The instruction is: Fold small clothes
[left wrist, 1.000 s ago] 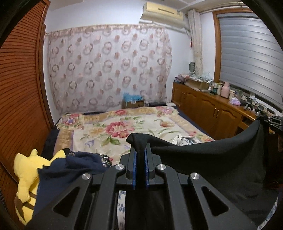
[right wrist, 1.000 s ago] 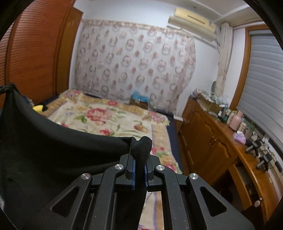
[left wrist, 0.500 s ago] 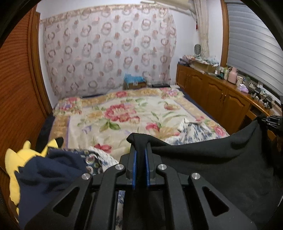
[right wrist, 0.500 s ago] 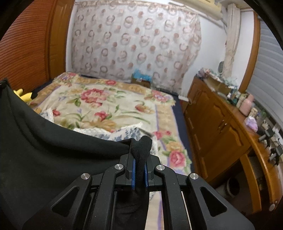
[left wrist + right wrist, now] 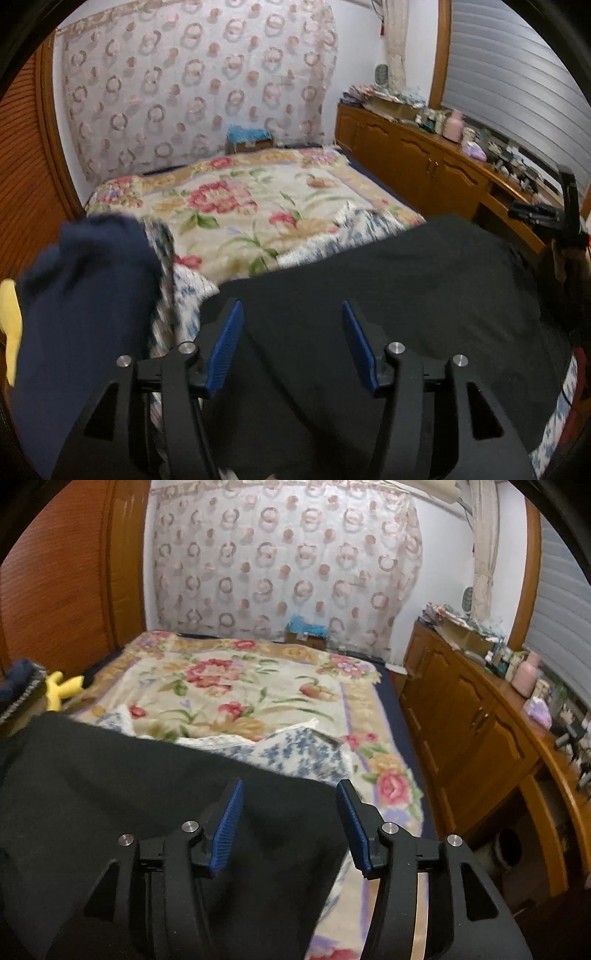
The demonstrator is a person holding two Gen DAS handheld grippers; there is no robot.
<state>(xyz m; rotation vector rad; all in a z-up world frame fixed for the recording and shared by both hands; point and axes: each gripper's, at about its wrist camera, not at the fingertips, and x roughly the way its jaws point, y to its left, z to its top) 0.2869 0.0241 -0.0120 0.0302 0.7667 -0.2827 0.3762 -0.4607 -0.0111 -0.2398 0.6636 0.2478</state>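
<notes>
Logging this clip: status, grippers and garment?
Left gripper and right gripper opening, pads off cloth. Black garment lying on floral bed. Navy clothes piled at left.

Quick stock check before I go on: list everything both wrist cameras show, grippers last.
black garment: one, black, spread on the near bed, under both grippers
navy garment: one, dark blue, heaped at near left
floral blanket: one, cream with red flowers, covering the bed
blue-print cloth: one, white and blue, beyond the black garment
plush toy: one, yellow, left bed edge
cabinet: one, brown wood, cluttered top, right wall
curtain: one, ring pattern, far wall
left gripper: jaws opening, pads clear of the cloth
right gripper: jaws opening, likewise
</notes>
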